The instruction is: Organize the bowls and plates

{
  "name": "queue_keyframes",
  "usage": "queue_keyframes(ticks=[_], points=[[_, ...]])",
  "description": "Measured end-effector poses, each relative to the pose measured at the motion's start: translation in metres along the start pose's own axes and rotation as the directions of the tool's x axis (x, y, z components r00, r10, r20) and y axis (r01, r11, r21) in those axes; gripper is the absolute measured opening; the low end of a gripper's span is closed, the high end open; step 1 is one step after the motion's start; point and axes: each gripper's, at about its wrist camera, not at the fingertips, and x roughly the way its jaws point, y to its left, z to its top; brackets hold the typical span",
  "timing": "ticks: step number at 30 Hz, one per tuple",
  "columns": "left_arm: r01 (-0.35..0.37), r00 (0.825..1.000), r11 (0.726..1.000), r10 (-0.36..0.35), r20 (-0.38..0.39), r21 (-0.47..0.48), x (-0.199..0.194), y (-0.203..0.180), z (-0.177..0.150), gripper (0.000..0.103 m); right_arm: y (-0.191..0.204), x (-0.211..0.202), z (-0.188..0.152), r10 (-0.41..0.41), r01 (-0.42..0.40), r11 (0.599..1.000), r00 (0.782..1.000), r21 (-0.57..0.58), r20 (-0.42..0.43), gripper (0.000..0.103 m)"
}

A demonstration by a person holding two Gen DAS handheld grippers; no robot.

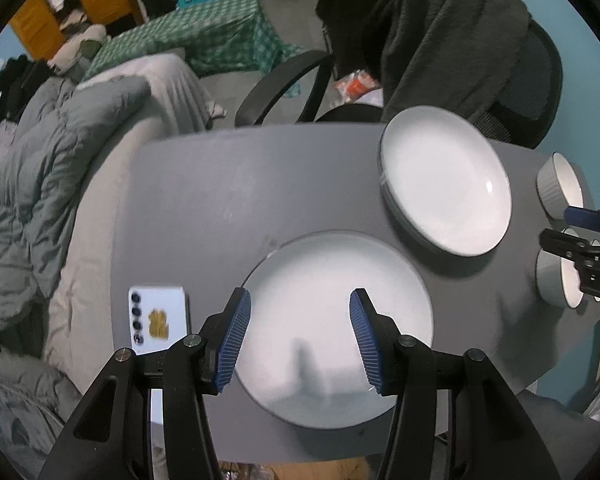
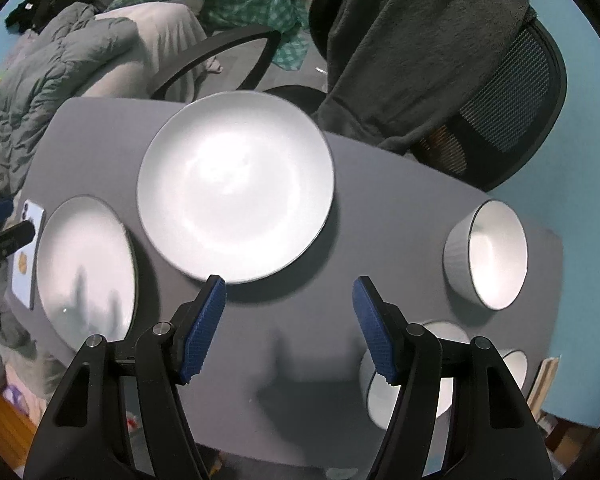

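A grey table [image 2: 380,216] is carrying everything. A chair [image 2: 512,92] draped with a dark robe [image 2: 400,40] is standing behind it. The big plate [image 2: 236,184] is lying mid-table, a smaller plate [image 1: 336,328] just beside it toward the left. Three white bowls are sitting at the right: one bowl [image 2: 488,256] apart, two bowls [image 2: 440,372] close together. A phone [image 1: 160,316] is lying left of the smaller plate. The left gripper [image 1: 300,336] is hanging released above the smaller plate, gripping nothing. The right gripper [image 2: 288,328] is hanging released over bare tabletop.
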Motion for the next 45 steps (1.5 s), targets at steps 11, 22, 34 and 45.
queue_keyframes(ticks=[11,22,34,45], points=[[-0.032,0.999,0.999,0.032,-0.035,-0.018,0.011,0.028,-0.029,0.053,0.045,0.001,-0.013,0.073,-0.073,0.995,0.997,-0.065,0.001,0.065],[-0.002,0.994,0.994,-0.01,-0.109,-0.112,0.047,0.058,-0.032,0.053,0.094,0.038,-0.009,0.194,-0.201,0.974,0.978,-0.106,-0.069,0.065],[0.02,0.987,0.994,-0.037,-0.159,-0.105,0.078,0.062,-0.026,0.053,0.107,0.073,0.0,0.201,-0.208,0.975,0.975,-0.074,-0.094,0.064],[0.074,0.977,0.99,-0.096,-0.192,-0.116,0.084,0.058,-0.027,0.029,0.114,0.087,0.001,0.215,-0.227,0.97,0.968,-0.09,-0.127,0.035]])
